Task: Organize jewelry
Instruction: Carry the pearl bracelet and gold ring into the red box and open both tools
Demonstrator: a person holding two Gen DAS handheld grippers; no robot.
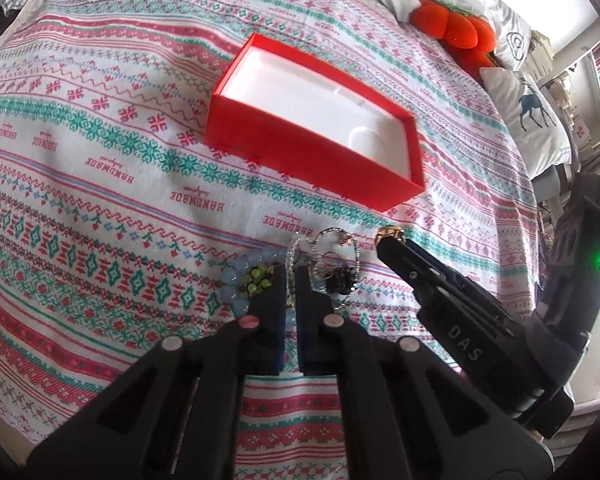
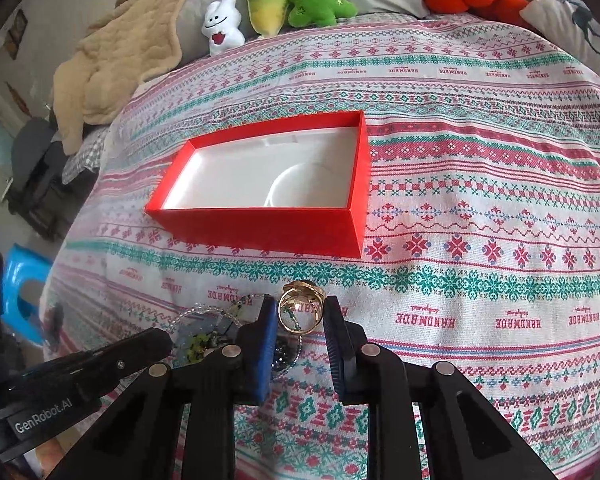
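Clearly "HANDMADE" repeats across bedspread (image 2: pixel 460 240); left tongs (image 2: pixel 168 344) read "GenRobot.AI".

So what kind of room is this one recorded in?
Most likely a bedroom: the work surface looks like a bed under a patterned cover, with plush toys and pillows along its far edge and a beige blanket at one side.

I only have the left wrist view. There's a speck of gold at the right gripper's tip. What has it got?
Observer: A gold ring, pinched between the pads of the right gripper.
Operator: How does the box sit from there?
Observer: The red box lies straight ahead beyond the ring, long wall facing the gripper.
Operator: Anything off the bed's left side?
Observer: A blue stool stands beside the edge.
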